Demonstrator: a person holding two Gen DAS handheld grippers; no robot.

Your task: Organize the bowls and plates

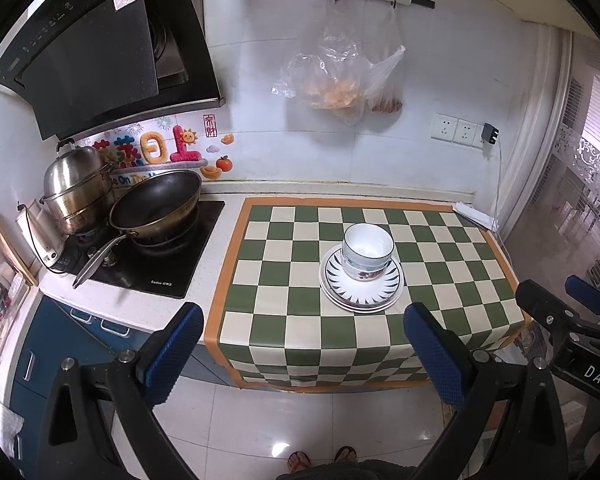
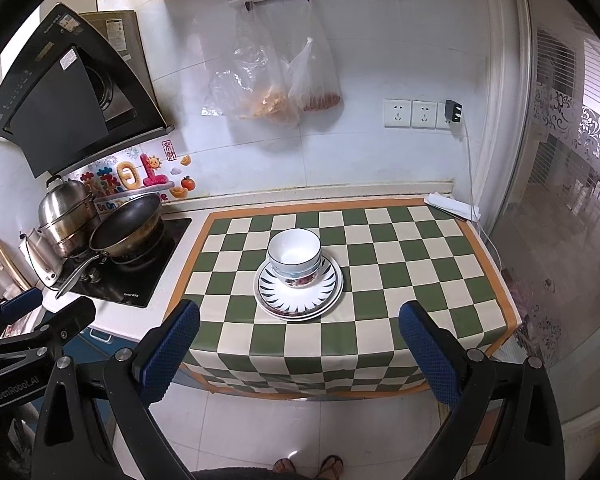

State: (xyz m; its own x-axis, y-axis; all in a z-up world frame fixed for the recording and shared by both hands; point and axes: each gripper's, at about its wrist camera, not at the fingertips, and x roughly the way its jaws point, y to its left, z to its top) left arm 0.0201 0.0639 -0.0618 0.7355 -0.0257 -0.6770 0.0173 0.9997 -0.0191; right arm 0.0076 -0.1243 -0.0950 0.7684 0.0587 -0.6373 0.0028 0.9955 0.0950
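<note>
1. My left gripper (image 1: pixel 304 348) hangs over the floor in front of the counter, jaws spread wide, nothing between the blue pads (image 1: pixel 172 354).
2. My right gripper (image 2: pixel 300 348) sits level with it, jaws just as far apart and holding nothing.
3. Out on the checkered cloth (image 1: pixel 284 320), near its middle, is the stack: plates (image 1: pixel 360 294) at the bottom, nested one on another, the top one with dark leaf-like strokes round its rim.
4. On those plates sit the bowls (image 1: pixel 367 254), nested too; the upper one is white with a dark rim line, the lower shows a flower print on its side.
5. Inside the top bowl I see bare white, no contents.
6. Off to the left on the black hob, a dark wok (image 1: pixel 156 206) looks empty, and a lidded steel steamer pot (image 1: pixel 78 190) stands just behind it; what the pot holds I can't tell.
7. On the wall hang clear plastic bags (image 1: pixel 336 76) with something orange and something reddish inside.
</note>
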